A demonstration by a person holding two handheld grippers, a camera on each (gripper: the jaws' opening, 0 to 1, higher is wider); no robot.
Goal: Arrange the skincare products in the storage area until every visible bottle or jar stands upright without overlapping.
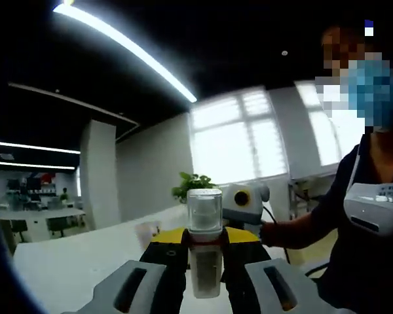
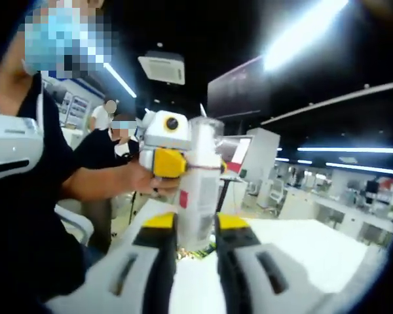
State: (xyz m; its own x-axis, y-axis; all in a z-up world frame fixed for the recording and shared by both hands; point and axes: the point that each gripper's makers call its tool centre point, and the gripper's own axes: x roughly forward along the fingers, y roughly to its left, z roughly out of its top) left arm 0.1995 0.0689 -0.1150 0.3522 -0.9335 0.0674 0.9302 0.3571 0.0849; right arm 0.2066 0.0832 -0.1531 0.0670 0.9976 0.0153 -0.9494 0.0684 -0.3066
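White table (image 1: pixel 72 261) spreads below both grippers, well under the lifted bottle; an open office lies behind, with a person in dark clothing close beside. Left gripper (image 1: pixel 205 258) has its jaws closed on the lower body of a clear-capped skincare bottle (image 1: pixel 205 235), held upright in the air. In the right gripper view the right gripper (image 2: pixel 196 235) has its jaws drawn in against the same bottle's base, label visible, with the left gripper clamped higher up. Judged step: a mid-air handover or re-grip, bottle not yet placed. Next move likely calls for one gripper to release, then a level descent to stand the bottle on the table, clear of other products.
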